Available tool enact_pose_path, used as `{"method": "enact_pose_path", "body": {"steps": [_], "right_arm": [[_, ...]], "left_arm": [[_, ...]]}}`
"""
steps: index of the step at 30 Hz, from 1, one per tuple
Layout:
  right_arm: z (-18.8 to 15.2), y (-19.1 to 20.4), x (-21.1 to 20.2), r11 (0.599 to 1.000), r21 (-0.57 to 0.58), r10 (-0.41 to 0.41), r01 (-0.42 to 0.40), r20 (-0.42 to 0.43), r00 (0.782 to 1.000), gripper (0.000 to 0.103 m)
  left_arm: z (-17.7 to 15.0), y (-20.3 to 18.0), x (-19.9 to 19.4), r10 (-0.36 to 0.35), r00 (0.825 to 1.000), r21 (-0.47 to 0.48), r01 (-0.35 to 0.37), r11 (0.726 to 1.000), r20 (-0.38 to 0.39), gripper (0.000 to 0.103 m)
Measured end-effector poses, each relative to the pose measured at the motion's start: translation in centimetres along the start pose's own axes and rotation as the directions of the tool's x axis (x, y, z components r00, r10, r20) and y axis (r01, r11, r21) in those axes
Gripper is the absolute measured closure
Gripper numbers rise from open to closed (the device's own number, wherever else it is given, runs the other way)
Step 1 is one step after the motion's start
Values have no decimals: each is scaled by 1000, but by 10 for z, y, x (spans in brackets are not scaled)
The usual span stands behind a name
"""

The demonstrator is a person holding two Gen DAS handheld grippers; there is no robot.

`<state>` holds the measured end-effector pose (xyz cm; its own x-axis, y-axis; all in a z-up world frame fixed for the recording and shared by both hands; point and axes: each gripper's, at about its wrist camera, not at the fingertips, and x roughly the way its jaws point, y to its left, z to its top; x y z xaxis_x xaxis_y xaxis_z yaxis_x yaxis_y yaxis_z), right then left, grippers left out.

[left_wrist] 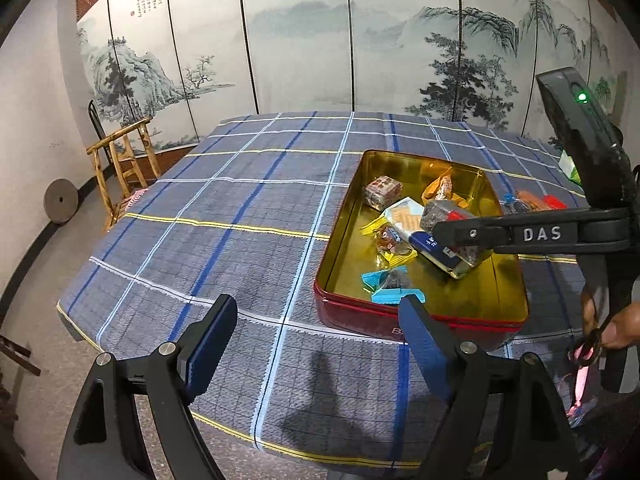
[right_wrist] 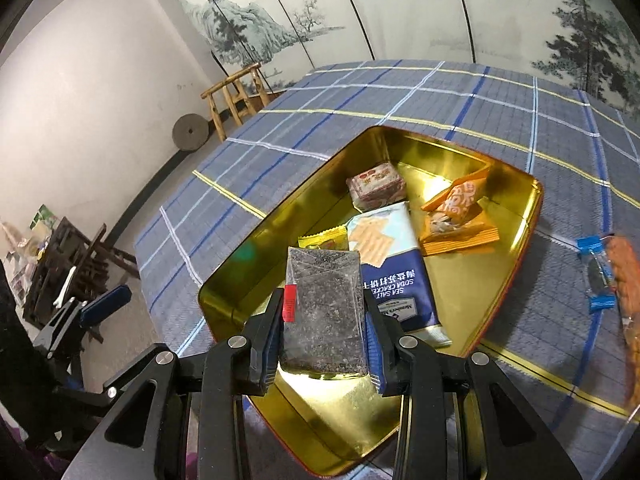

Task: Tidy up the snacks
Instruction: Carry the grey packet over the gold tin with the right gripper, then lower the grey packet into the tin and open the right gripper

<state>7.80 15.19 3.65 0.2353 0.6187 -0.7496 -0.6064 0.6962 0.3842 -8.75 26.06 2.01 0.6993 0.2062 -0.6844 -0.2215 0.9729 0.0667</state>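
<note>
A red tin (left_wrist: 420,322) with a gold inside (right_wrist: 472,280) sits on the plaid tablecloth. In it lie a soda cracker pack (right_wrist: 384,236), a pink square pack (right_wrist: 376,186), orange packs (right_wrist: 456,216), a yellow wrapped candy (left_wrist: 390,240) and a blue wrapped candy (left_wrist: 390,284). My right gripper (right_wrist: 325,300) is shut on a clear pack of dark sesame snack (right_wrist: 324,312) and hangs over the tin's near end; it also shows in the left wrist view (left_wrist: 460,236). My left gripper (left_wrist: 320,312) stands open just before the tin's front left corner, with nothing between its pads.
A blue-ended candy (right_wrist: 596,276) and an orange pack (right_wrist: 628,280) lie on the cloth right of the tin. A wooden chair (left_wrist: 124,156) and a round stone (left_wrist: 61,201) stand off the table's left side. A painted folding screen (left_wrist: 304,40) backs the table. A hand (left_wrist: 624,324) holds the right gripper.
</note>
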Motion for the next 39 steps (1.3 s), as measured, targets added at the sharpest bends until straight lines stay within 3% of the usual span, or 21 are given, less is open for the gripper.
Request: {"method": "enact_pose_path", "body": {"steps": [15, 24, 33, 39], "right_arm": [[-3, 3, 15, 1000, -1, -24, 24, -38, 999, 66], [-2, 5, 11, 1000, -3, -15, 15, -19, 1000, 65], [-12, 6, -6, 1000, 3, 14, -14, 28, 1000, 65], [-31, -2, -38, 1000, -8, 8, -7, 99, 995, 64]], "left_arm": [[-1, 4, 4, 4, 1000, -1, -4, 1000, -6, 22], [-3, 2, 5, 11, 1000, 13, -11, 1000, -2, 21], [-2, -4, -1, 28, 999, 35, -29, 999, 16, 21], [1, -14, -7, 34, 999, 58, -36, 998, 29, 20]]}}
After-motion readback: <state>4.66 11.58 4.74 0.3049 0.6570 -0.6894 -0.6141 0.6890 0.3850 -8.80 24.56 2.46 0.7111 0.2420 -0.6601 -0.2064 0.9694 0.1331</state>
